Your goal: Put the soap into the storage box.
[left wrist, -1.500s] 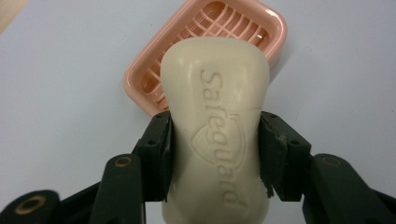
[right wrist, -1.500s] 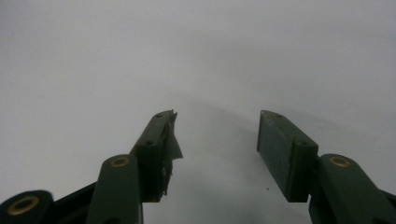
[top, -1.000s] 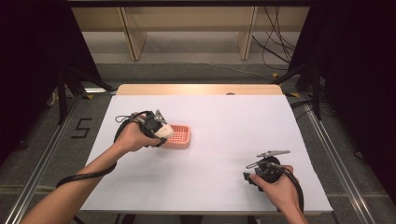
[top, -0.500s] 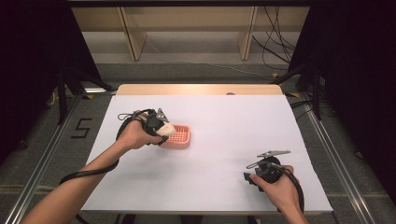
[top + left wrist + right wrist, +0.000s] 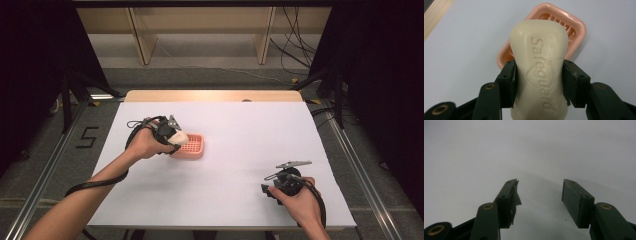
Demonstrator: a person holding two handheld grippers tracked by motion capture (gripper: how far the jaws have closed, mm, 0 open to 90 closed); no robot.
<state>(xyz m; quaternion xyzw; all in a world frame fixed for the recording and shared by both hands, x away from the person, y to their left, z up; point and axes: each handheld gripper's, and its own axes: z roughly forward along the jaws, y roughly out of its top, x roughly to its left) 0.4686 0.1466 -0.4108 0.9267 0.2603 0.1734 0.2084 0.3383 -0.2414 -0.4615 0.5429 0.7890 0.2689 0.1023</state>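
The left gripper pinches a cream soap bar (embossed "Safeguard") above the near end of a pink soap dish on the white bench. The right gripper hangs spread, well apart, over bare bench.

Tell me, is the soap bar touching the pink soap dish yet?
Cannot tell. In the left gripper view the soap bar, clamped in the left gripper, overlaps the soap dish, hiding any gap or contact beneath it.
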